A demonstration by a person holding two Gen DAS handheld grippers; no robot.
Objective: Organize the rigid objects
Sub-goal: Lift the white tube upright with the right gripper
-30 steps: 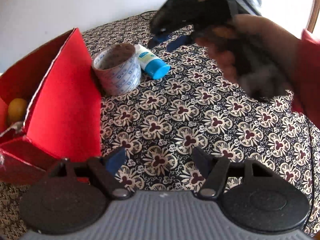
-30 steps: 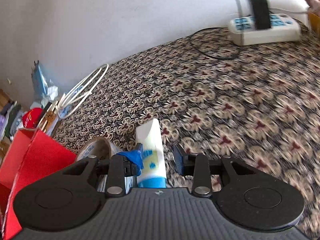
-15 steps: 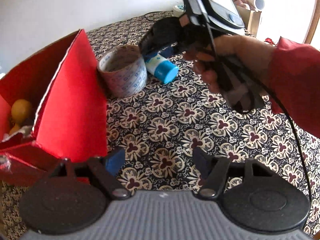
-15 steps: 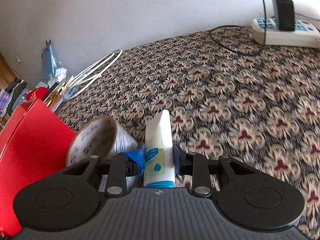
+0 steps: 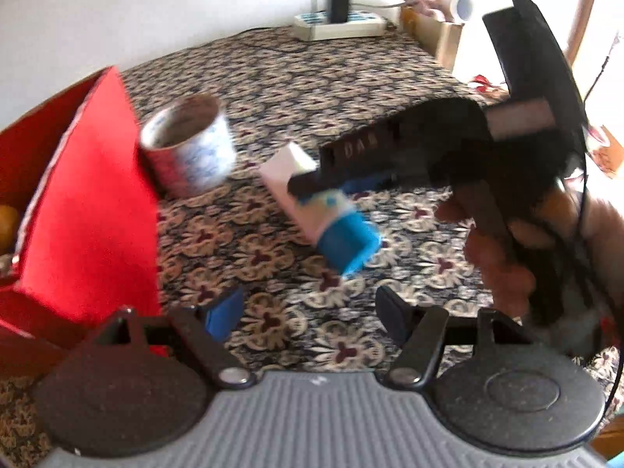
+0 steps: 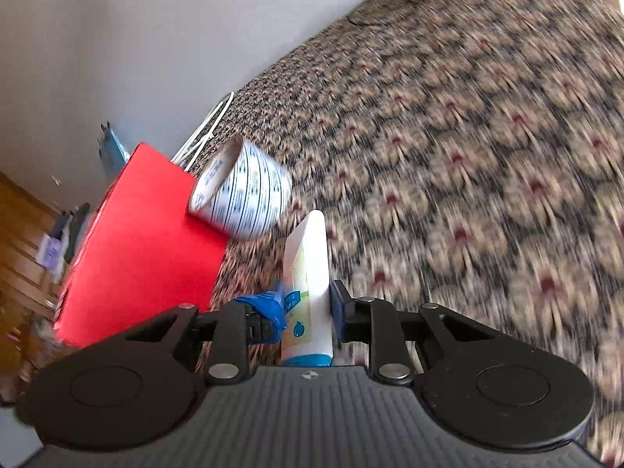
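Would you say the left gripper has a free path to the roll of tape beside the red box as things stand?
Probably yes. The left gripper stands open and empty, with only bare patterned cloth between it and the roll of tape. The right gripper, holding the tube, sits off to the side.

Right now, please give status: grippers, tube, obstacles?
Right gripper just closed on tube. Left gripper open, empty. Tape roll beside red box.

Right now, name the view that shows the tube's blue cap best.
Left wrist view: the tube shows whole there, its blue cap facing the camera. In the right wrist view the right gripper hides most of the cap.
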